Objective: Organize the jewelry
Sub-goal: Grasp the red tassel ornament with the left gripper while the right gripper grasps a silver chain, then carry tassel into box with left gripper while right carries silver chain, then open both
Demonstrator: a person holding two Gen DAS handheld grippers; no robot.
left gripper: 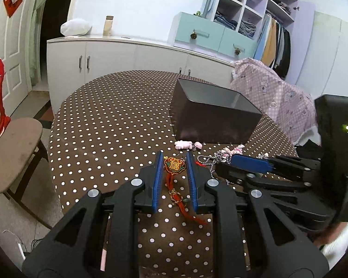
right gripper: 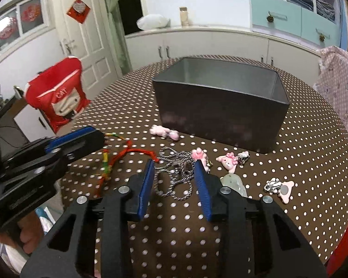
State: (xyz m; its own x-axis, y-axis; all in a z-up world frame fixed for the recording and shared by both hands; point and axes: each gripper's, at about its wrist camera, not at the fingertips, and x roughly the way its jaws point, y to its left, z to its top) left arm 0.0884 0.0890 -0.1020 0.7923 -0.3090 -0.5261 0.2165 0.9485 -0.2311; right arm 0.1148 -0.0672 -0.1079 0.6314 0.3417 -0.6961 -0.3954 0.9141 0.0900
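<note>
A dark open box stands on the polka-dot table. My left gripper is open, its fingers either side of a red embroidered charm with a tassel, which lies on the cloth. My right gripper is open over a silver braided chain. A pink charm lies before the box. More pink charms and a pale green stone lie at the right. The right gripper also shows in the left wrist view. The left gripper shows in the right wrist view.
The brown polka-dot table is round with its edge close on the left. A wooden stool stands left of it. A pink covered chair stands behind right. White cabinets line the wall.
</note>
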